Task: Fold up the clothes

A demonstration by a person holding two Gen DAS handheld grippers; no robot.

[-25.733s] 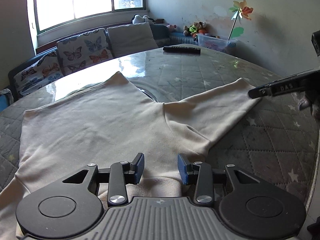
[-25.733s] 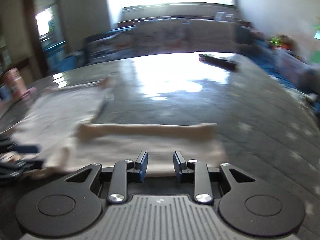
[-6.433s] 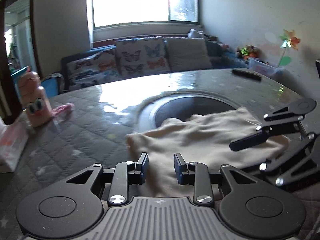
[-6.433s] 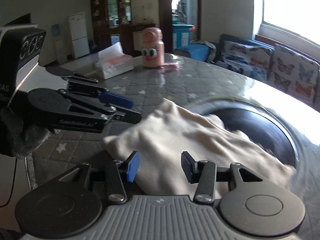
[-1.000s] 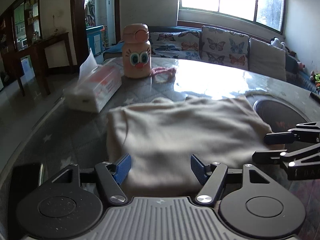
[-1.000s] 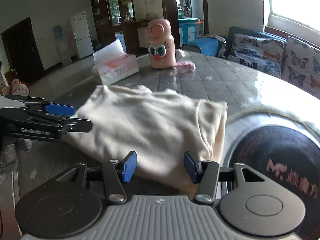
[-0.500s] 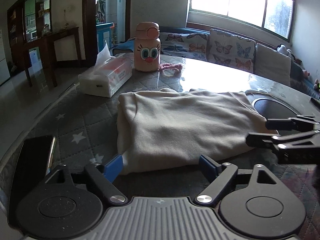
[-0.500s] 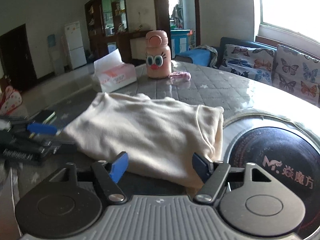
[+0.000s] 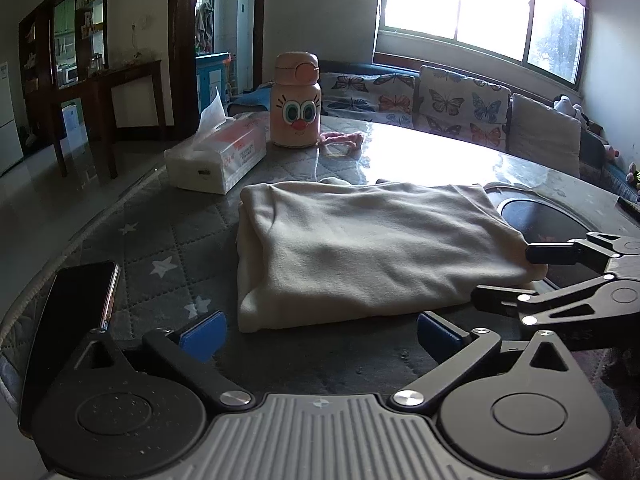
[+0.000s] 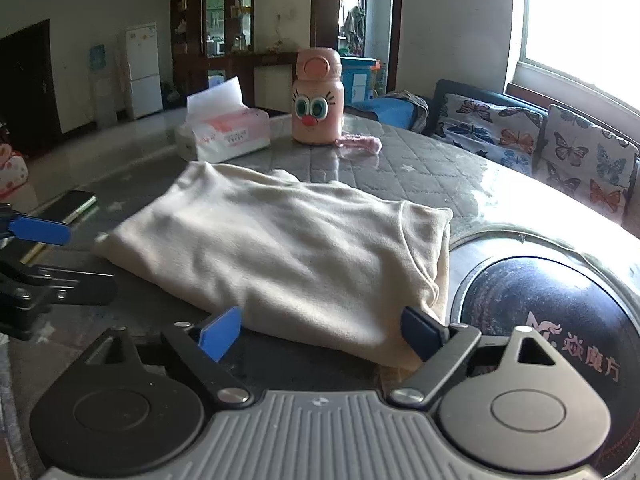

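Observation:
A cream garment (image 9: 360,256) lies folded into a thick rectangle on the quilted grey table (image 9: 168,240). My left gripper (image 9: 320,334) sits just short of its near edge; the jaws are opening wide and nothing is between them. My right gripper (image 10: 320,332) is at the garment's (image 10: 288,256) other side, its jaws also opening, with the cloth's edge lying loose between the blue pads (image 10: 222,332), not pinched. Each gripper shows in the other's view: the right gripper (image 9: 560,276) at the right edge, the left gripper (image 10: 40,256) at the left edge.
Beyond the garment stand a tissue box (image 9: 216,160) and a pink cartoon-face bottle (image 9: 296,108), with a pink hair band (image 9: 340,140) beside it. A dark phone (image 9: 76,300) lies near the table's left rim. A dark round inset (image 10: 540,300) adjoins the garment.
Both grippers' jaws have spread much wider and both have drawn back a little from the garment, which now lies released and flat.

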